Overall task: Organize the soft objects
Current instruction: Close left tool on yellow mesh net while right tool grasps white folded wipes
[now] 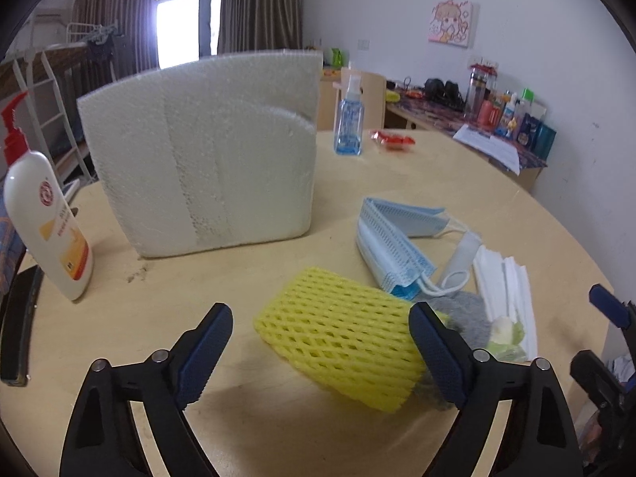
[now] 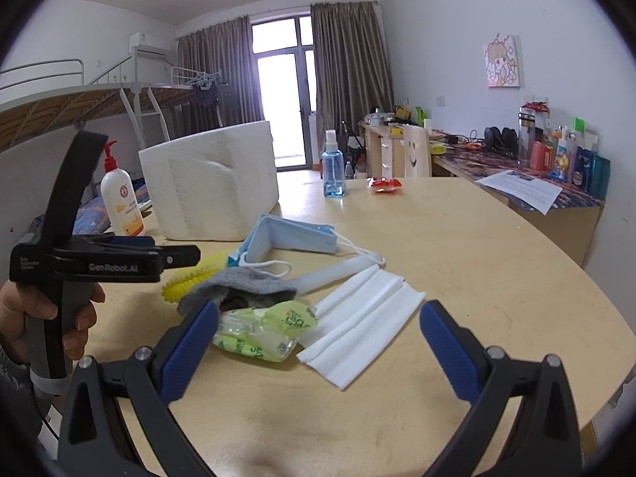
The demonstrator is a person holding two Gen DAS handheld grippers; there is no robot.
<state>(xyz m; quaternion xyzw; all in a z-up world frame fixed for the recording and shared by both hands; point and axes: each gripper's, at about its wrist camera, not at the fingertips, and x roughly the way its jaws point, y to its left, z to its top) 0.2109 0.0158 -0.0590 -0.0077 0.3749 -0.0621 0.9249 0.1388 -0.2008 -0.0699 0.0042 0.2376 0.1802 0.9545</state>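
A yellow foam net sleeve lies on the round wooden table, between the wide-open jaws of my left gripper. Behind it are a stack of blue face masks, a grey cloth, a green tissue pack and white folded masks. In the right wrist view my right gripper is open and empty above the tissue pack and white masks; the grey cloth, yellow net and blue masks lie beyond.
A large white foam block stands behind the objects. A lotion pump bottle stands at the left, a blue spray bottle and a red wrapper at the back. A cluttered desk lines the right wall.
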